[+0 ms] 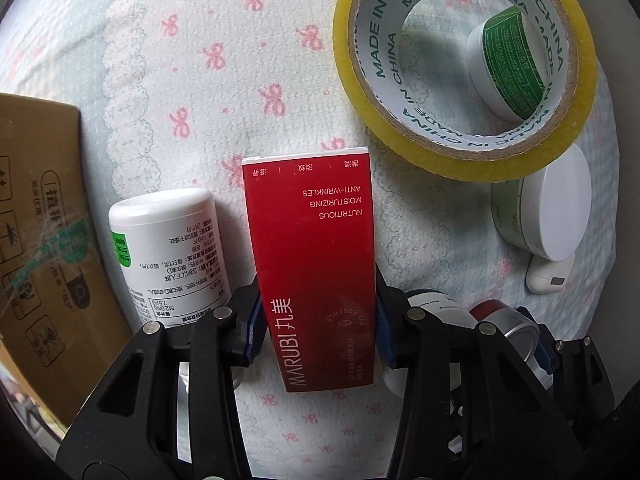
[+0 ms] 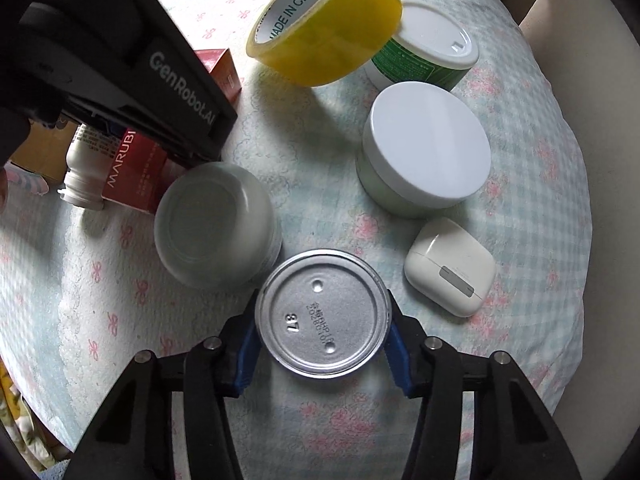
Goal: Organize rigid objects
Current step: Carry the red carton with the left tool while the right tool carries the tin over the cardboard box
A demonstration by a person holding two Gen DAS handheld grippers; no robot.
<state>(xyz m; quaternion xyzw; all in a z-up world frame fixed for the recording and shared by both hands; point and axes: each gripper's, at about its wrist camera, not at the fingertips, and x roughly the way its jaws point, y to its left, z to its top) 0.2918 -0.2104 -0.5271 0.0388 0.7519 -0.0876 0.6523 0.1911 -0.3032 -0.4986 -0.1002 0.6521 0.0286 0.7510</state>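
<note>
Presently catalogued: the left gripper (image 1: pixel 318 328) was clenched on the red Marubi box (image 1: pixel 314 264), its blue pads pressing the two long sides near the printed end, a grip across the narrow width that probably kept the flat carton from twisting. The box lay lengthwise over the bow-print cloth (image 1: pixel 224 92), just beside a white supplement bottle (image 1: pixel 172 256) lying on its side, with a brown cardboard carton (image 1: pixel 40 240) further left; the row suggested long items were being lined up together, though that is a judgement. The right gripper (image 2: pixel 322 338) was closed on a metal can (image 2: pixel 322 314), seen end-on with a stamped date code, the fingers bearing on opposite points of its rim, a hold suited to a round wall. Round containers were grouped around it: a frosted jar (image 2: pixel 216 224) nearly touching the can, a white-lidded jar (image 2: pixel 424 148), a green-labelled tub (image 2: pixel 424 60) behind it, and a roll of yellow tape (image 2: pixel 324 24) standing on edge against the tub. A white earbud case (image 2: pixel 450 266) lay apart to the right. Whether either held item was resting on the cloth or lifted clear could not be told. What lay under the cloth was hidden, so the support could not be named. The can's side label was mostly out of view, the bottle's cap end cut off behind the left gripper, and the small Chinese print too fine to read.
</note>
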